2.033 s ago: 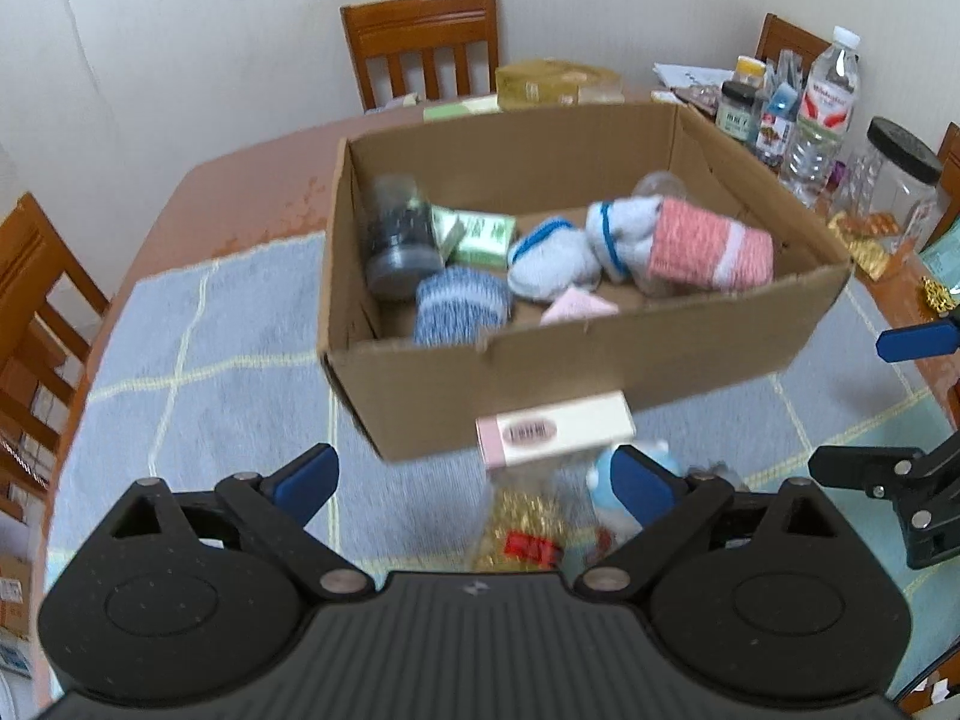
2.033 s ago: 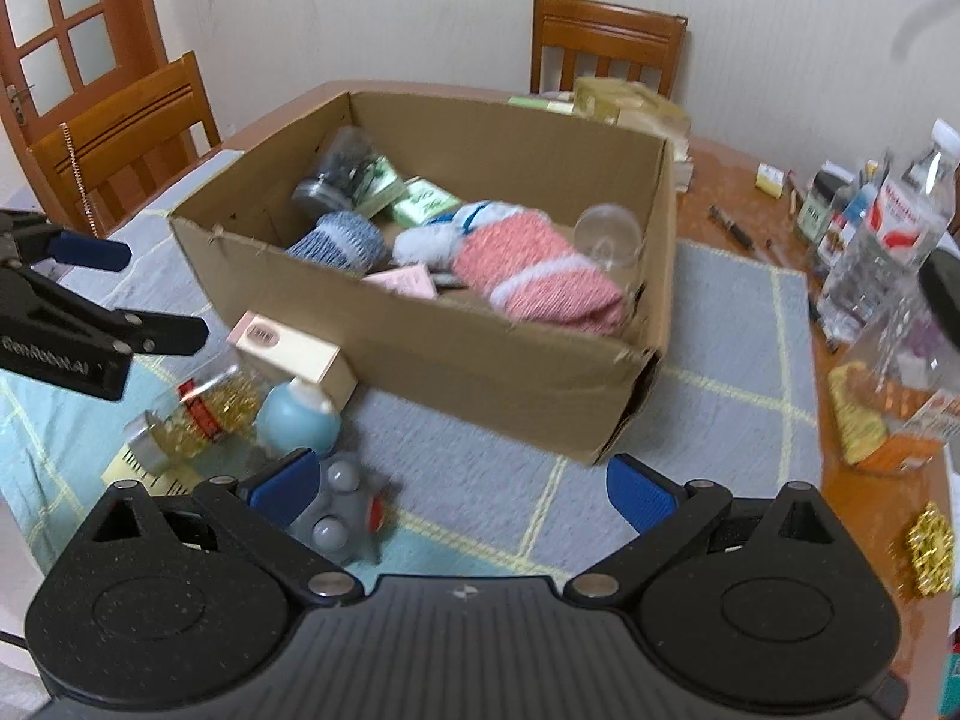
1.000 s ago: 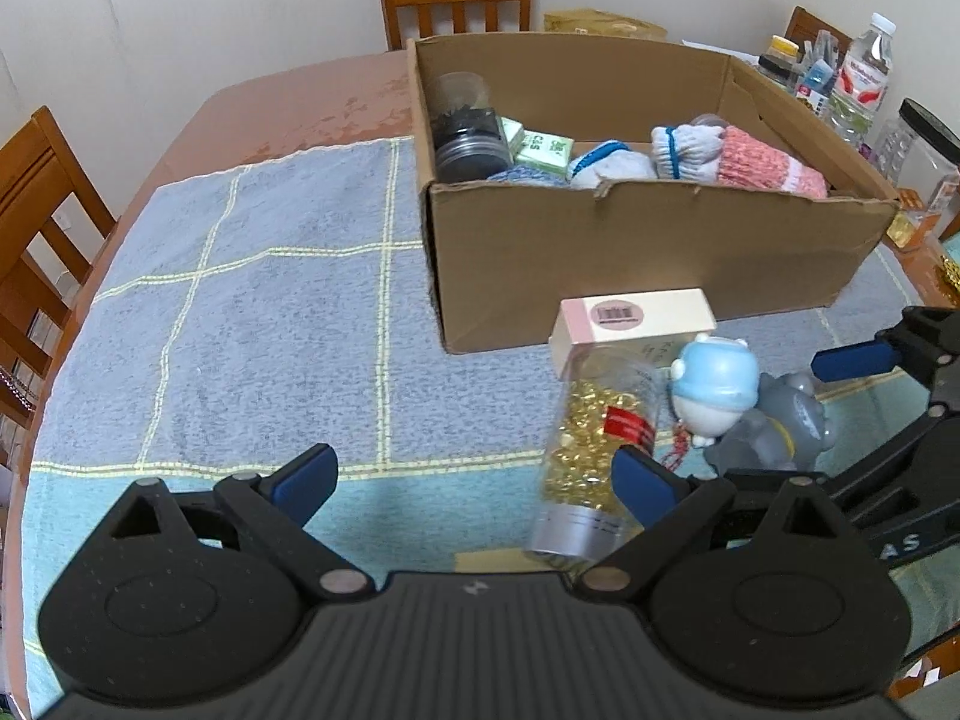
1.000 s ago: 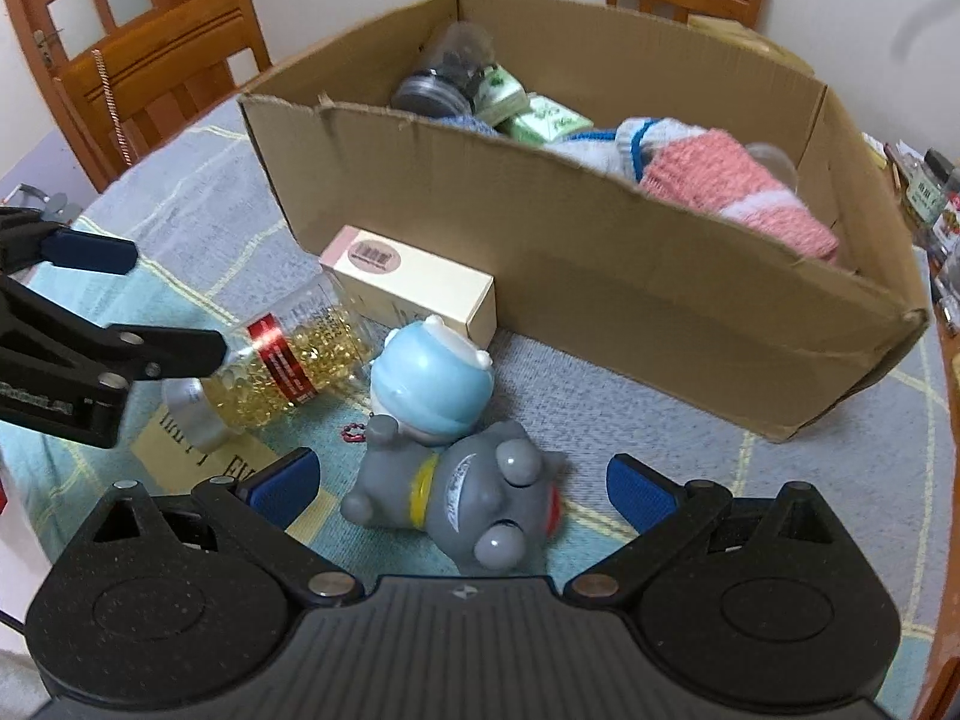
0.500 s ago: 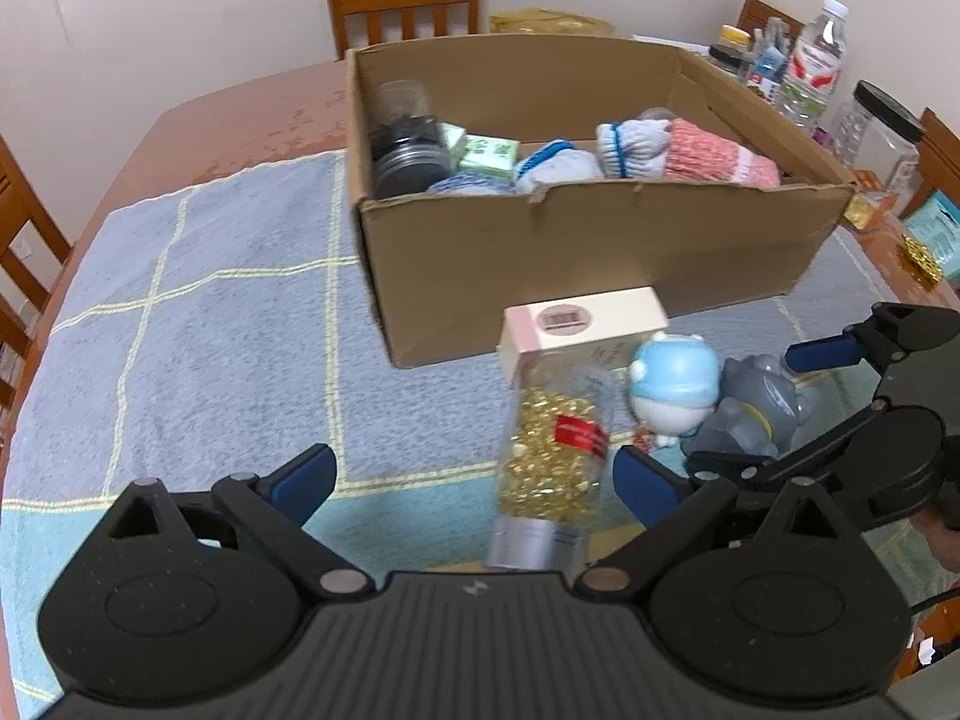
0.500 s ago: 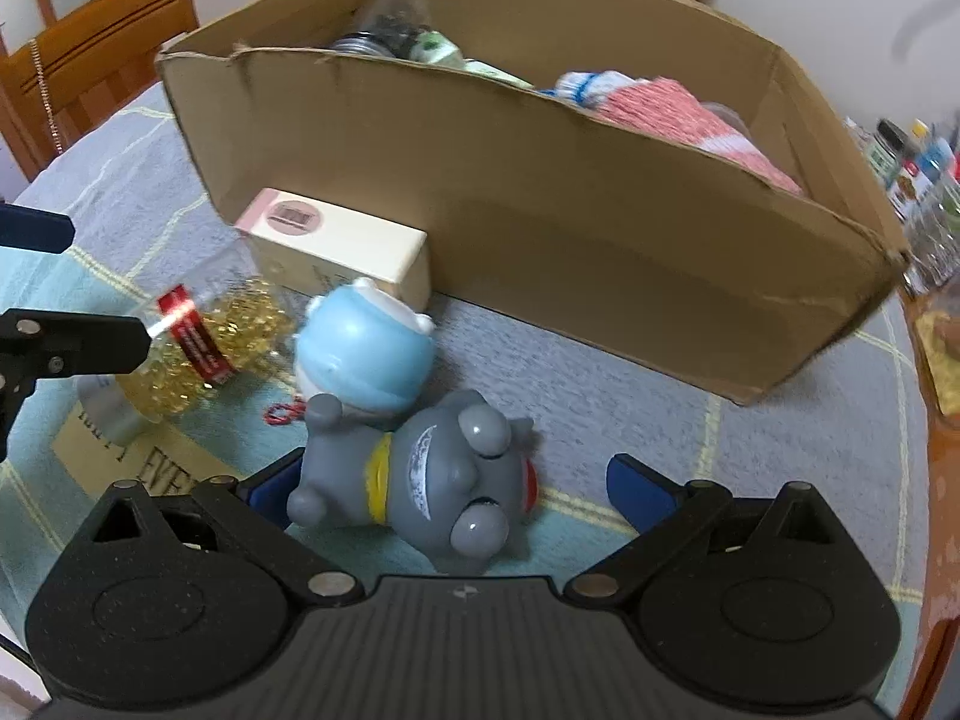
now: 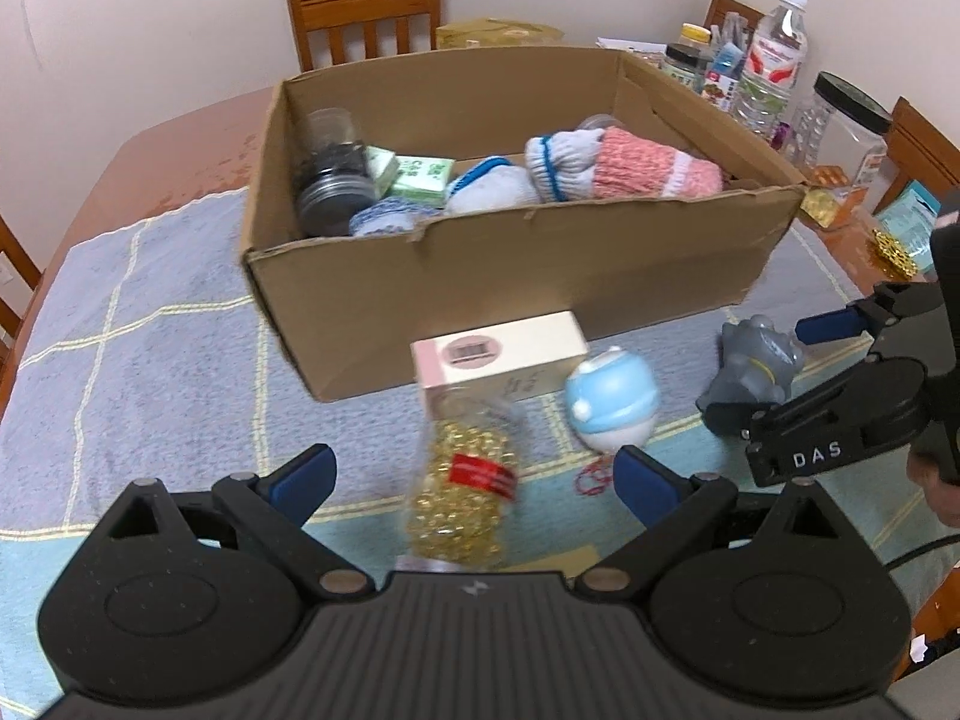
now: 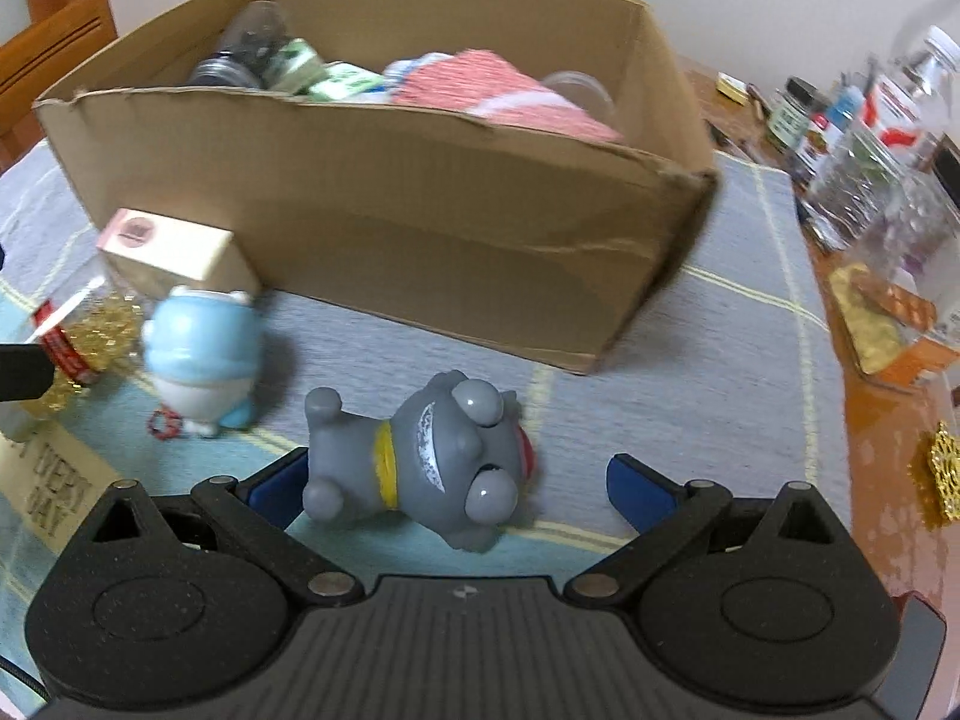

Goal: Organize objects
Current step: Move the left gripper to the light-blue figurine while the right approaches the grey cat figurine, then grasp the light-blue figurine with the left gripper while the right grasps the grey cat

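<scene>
A cardboard box [image 7: 516,276] on the blue cloth holds a dark jar [image 7: 333,180], green cartons and rolled socks [image 7: 654,171]. In front of it lie a pink-ended carton [image 7: 501,354], a clear bottle of gold capsules [image 7: 465,480], a light blue toy [image 7: 612,405] and a grey toy [image 8: 420,453]. My left gripper [image 7: 474,477] is open with the capsule bottle lying between its fingers. My right gripper [image 8: 459,483] is open around the grey toy, which lies on the cloth. The right gripper also shows in the left wrist view [image 7: 840,360].
Water bottles and jars [image 7: 774,60] crowd the table's right side, with gold wrappers [image 8: 876,324] near the edge. Wooden chairs [image 7: 366,12] stand around the table. A paper card [image 8: 48,492] lies under the bottle at the front left.
Both grippers have moved forward and lower. The grey toy has shifted right, away from the blue toy, and now lies between my right fingers. The capsule bottle now lies between my left fingers.
</scene>
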